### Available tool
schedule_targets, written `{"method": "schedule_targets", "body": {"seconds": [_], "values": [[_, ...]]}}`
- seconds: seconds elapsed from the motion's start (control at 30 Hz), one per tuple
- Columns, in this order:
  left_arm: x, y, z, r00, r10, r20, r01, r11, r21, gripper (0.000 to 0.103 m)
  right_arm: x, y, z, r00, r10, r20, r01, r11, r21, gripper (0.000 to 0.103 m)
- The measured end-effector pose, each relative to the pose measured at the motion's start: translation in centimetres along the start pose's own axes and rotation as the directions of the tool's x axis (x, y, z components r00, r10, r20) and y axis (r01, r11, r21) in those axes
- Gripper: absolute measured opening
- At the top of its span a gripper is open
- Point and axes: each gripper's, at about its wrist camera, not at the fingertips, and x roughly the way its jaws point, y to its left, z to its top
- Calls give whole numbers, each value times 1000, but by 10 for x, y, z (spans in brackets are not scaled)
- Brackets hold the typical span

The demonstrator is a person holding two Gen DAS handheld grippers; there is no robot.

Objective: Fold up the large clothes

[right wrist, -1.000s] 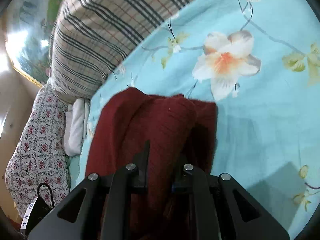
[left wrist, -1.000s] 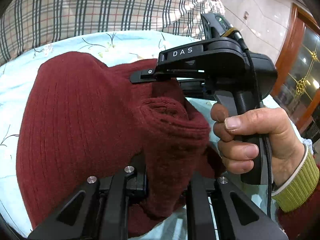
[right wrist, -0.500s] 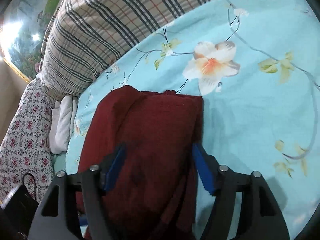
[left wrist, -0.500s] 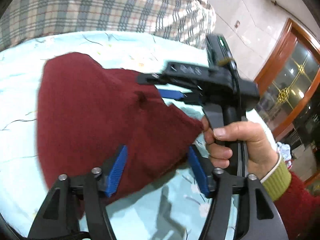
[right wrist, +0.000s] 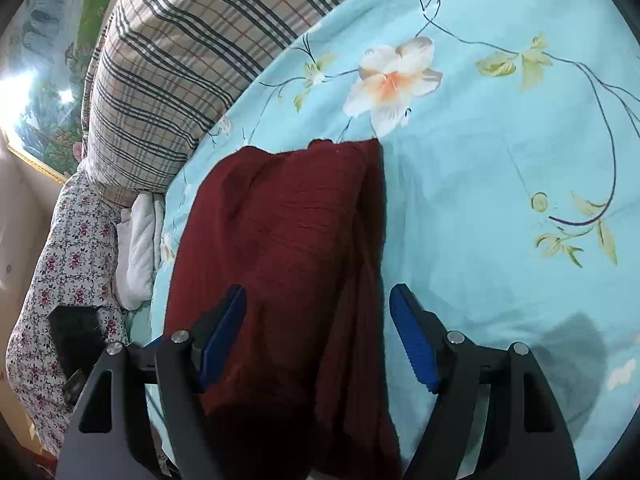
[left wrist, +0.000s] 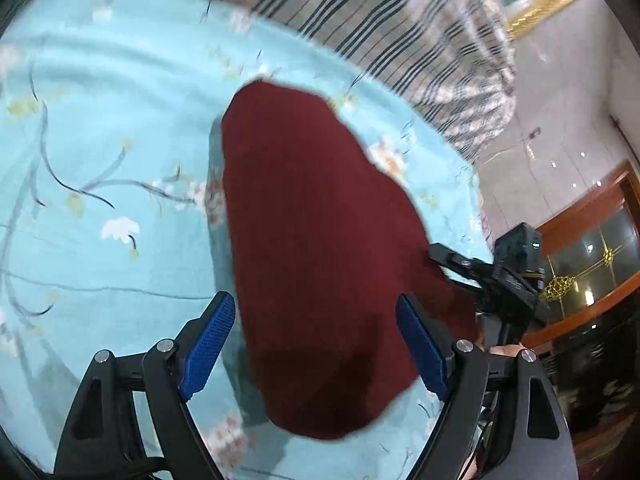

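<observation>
- Left gripper [left wrist: 316,352] has just been opening; its blue pads stand spread on either side of the dark red sweater [left wrist: 320,248] and do not press on it, so nothing is held.
- Right gripper [right wrist: 316,336] has likewise just been opening; its jaws are apart, one pad just beside the knit's near fold, the other clear of it over the bed sheet [right wrist: 500,152].
- Sweater lies on the floral bed sheet, near the plaid pillow [right wrist: 192,52], gathered into a narrow doubled bundle with both grippers let go.
- Judged from this, one fold is laid down and released; the shape looks lumpy and uneven, so squaring or a further fold probably remains.
- Left wrist view is motion-blurred, so the sweater's edges and layers are hard to read there.
- Near end of the sweater runs under the right gripper and out of frame; sleeves and collar cannot be told apart.
</observation>
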Motion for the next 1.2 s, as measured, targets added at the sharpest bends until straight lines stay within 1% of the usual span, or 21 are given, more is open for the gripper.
{"method": "schedule_targets", "body": {"seconds": [0.07,0.17,0.2,0.23,0.3,0.37,0.4,0.43,0.47,0.5,0.57,0.63,0.73,0.8,0.87,0.97,1.03,1.07,1.13,1.2], "values": [[21,9,5,998,-29,-57,27,999,-20,85,7,-2,2,999,0,-33,0,1000,-5,74],[56,17,13,988,-68,-141,62,997,-50,96,17,-2,5,997,17,-71,-18,1000,-15,74],[61,18,13,987,-81,-142,74,996,-49,98,19,-2,7,996,23,-81,-24,1000,-16,74],[64,15,15,988,-80,-132,76,997,-31,98,22,-2,8,996,30,-89,-31,999,-14,74],[71,8,16,990,-51,-131,53,999,11,96,28,-2,10,993,47,-110,-48,999,-15,74],[76,2,15,991,-31,-127,39,998,55,84,35,2,10,992,34,-124,-39,998,-38,74],[78,1,15,991,-34,-127,42,997,62,81,38,5,10,991,16,-129,-23,998,-57,67],[79,0,14,992,-37,-124,46,997,64,75,41,8,9,991,-7,-135,-2,998,-67,50],[78,1,15,993,-37,-115,45,997,64,70,44,7,7,990,0,-142,-8,998,-55,46],[76,0,15,994,-37,-107,45,997,67,67,46,7,6,989,21,-143,-26,999,-34,40],[64,-7,12,996,-27,-84,35,995,91,59,43,11,2,992,23,-125,-27,999,-31,36],[48,-14,10,998,-15,-65,22,993,112,57,36,21,-4,994,35,-99,-39,999,-30,34],[5,-17,3,1000,-8,-17,10,988,154,56,35,43,-16,992,79,-97,-83,996,-36,32],[-29,-12,-2,1000,16,9,-17,983,184,56,42,61,-27,987,119,-107,-125,991,-51,32],[-61,3,-10,999,49,22,-53,979,195,56,54,83,-41,977,172,-123,-182,981,-70,32],[-96,24,-18,994,99,40,-105,979,174,56,79,113,-58,960,235,-153,-251,964,-89,32],[-113,40,-25,990,131,53,-137,979,148,56,99,131,-69,947,262,-185,-282,955,-93,32],[-118,45,-28,989,137,57,-144,980,136,57,106,137,-72,944,265,-196,-288,953,-98,32],[-125,69,-40,987,150,55,-155,984,92,58,121,149,-81,940,261,-218,-291,950,-115,32],[-119,93,-53,984,177,37,-179,982,53,59,133,154,-88,944,231,-235,-265,955,-129,32]]}}
